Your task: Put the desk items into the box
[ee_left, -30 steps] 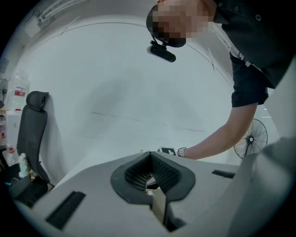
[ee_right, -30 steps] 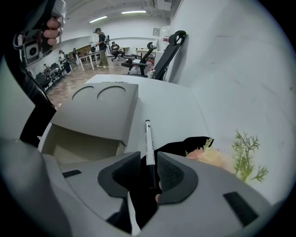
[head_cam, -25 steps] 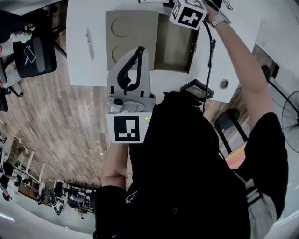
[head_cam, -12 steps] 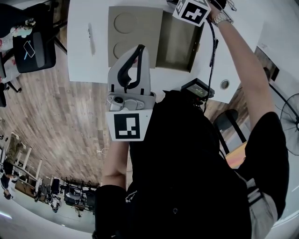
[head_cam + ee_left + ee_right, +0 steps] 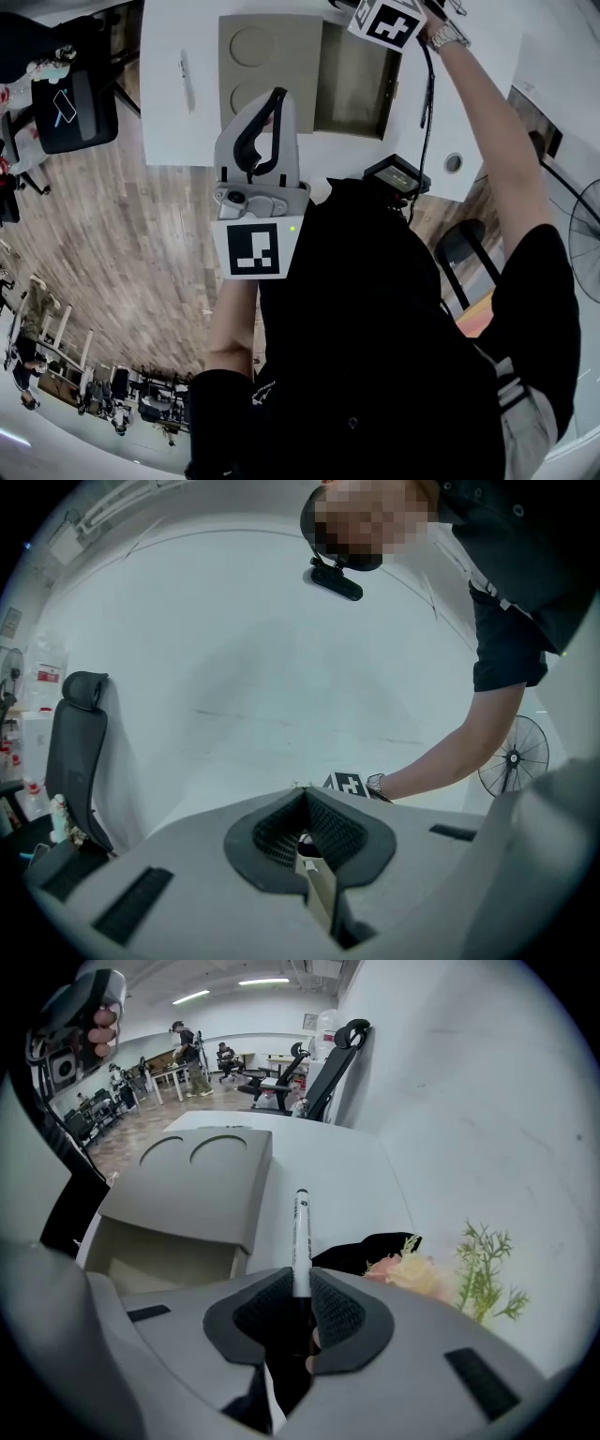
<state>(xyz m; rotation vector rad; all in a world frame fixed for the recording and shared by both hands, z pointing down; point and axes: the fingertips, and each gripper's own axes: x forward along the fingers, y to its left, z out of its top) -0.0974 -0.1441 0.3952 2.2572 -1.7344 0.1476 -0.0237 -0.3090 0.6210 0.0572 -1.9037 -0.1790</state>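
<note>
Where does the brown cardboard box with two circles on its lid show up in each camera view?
Head view: the brown cardboard box sits at top centre.
Left gripper view: a beige sliver low at centre may be it; cannot tell.
Right gripper view: the box lies left of centre.
Shared landmark: the black office chair, in all three views.

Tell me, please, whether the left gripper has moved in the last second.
No. In the head view the left gripper still overlaps the same near right part of the box lid, so it has not shifted against the box.
</note>
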